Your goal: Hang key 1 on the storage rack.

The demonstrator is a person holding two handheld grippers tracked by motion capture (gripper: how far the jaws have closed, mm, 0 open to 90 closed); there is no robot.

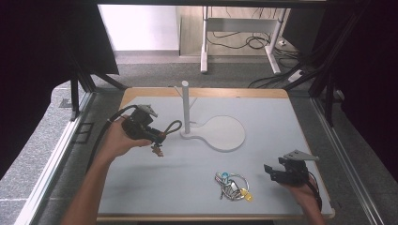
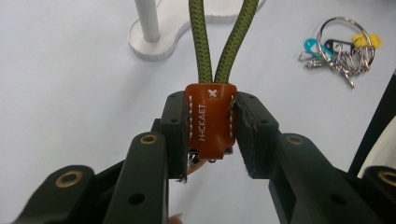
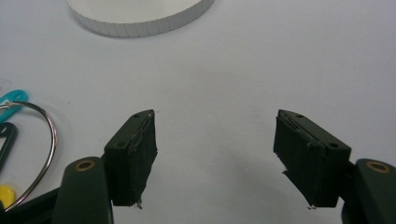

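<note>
My left gripper (image 2: pixel 210 128) is shut on the brown leather tab (image 2: pixel 210 122) of a keychain whose green cord loop (image 2: pixel 224 42) points toward the white stand's post (image 2: pixel 148 21). From above, that gripper (image 1: pixel 158 137) hangs over the table's left half, the cord loop (image 1: pixel 172 126) just left of the post (image 1: pixel 186 107). A bunch of keys (image 1: pixel 232 186) on a metal ring with teal and yellow tags lies near the front edge. My right gripper (image 1: pixel 271 172) rests low at the front right, open, with nothing between its pads (image 3: pixel 135 154).
The white stand has a round flat base (image 1: pixel 225 133) at mid-table and a rim (image 3: pixel 140 25) ahead of the right gripper. The key ring (image 3: pixel 44 140) lies to that gripper's left. Black frames flank the table; a desk stands beyond.
</note>
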